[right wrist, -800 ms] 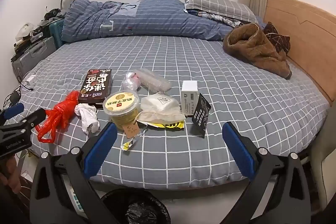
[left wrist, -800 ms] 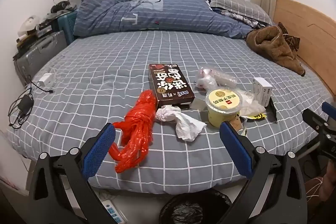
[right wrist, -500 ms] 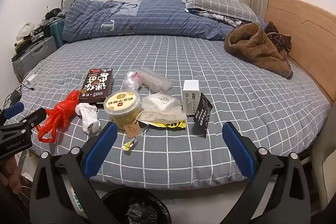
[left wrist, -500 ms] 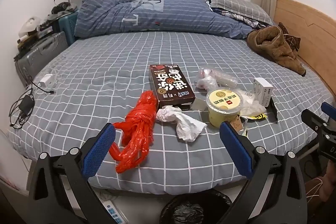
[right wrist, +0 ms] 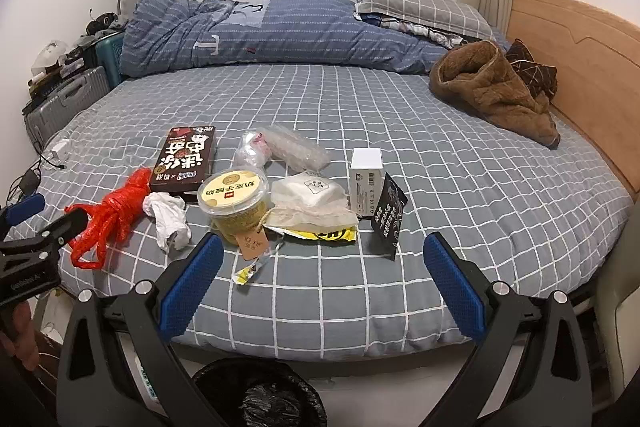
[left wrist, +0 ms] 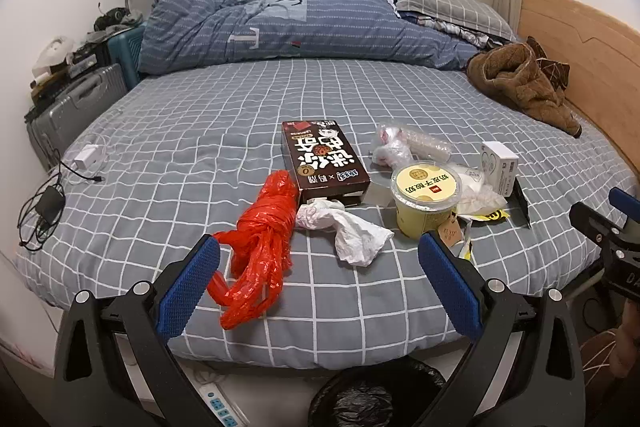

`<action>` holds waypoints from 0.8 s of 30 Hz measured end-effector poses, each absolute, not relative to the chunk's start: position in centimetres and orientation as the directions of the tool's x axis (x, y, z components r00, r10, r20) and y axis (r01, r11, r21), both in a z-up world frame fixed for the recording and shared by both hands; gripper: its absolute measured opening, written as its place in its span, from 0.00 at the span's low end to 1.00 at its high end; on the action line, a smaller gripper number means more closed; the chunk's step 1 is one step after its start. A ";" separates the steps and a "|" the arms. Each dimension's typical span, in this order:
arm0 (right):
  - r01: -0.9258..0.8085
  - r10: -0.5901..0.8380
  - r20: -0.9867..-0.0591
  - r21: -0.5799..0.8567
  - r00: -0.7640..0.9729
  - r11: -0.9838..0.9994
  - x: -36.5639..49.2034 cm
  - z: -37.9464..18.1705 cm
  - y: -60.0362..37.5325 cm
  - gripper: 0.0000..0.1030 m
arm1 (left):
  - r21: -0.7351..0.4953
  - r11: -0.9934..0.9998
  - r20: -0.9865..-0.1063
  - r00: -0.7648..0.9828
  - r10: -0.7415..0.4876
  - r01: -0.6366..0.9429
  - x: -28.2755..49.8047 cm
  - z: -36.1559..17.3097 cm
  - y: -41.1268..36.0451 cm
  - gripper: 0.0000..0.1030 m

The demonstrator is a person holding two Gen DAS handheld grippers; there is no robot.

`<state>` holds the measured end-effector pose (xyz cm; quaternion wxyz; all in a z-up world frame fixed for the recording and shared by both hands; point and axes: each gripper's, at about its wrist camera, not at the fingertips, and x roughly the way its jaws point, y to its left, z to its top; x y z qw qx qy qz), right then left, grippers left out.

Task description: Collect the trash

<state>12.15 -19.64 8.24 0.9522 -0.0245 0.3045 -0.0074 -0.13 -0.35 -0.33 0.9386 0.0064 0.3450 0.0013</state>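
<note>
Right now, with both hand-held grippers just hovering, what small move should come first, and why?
Probably ease the left hand-held gripper forward onto the red plastic bag. Its jaws are open and empty, the bag lies nearest between them at the bed's edge, and the black-lined trash bin waits directly below.

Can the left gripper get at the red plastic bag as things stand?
Probably yes. The left gripper is open and empty, the red plastic bag lies near the bed's edge, nothing covering it.

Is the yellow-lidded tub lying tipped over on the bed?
No, the yellow-lidded tub stands upright, lid on top, beside the brown snack box.
</note>
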 end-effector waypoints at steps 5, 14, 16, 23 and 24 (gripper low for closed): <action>-0.003 -0.027 -0.583 -0.051 0.812 0.999 12.3 8.1 -19.6 0.93 | 0.017 1.000 -0.644 0.765 0.017 -0.008 -0.2 -0.4 -0.3 0.95; -0.003 -0.029 -0.583 -0.054 0.812 0.999 12.3 8.0 -19.7 0.93 | 0.033 0.999 -0.642 0.767 0.026 -0.006 0.0 -0.6 -0.6 0.95; -0.001 -0.031 -0.584 -0.056 0.811 0.998 12.3 7.9 -19.7 0.93 | 0.036 0.999 -0.640 0.768 0.029 -0.007 0.0 -0.6 -0.6 0.95; 0.003 -0.035 -0.584 -0.055 0.811 0.998 12.4 7.9 -20.0 0.93 | 0.036 0.999 -0.637 0.770 0.032 -0.011 0.0 -0.4 -0.7 0.95; 0.003 -0.035 -0.584 -0.055 0.811 0.998 12.4 7.8 -20.0 0.93 | 0.036 0.999 -0.637 0.770 0.033 -0.012 0.0 -0.4 -0.6 0.95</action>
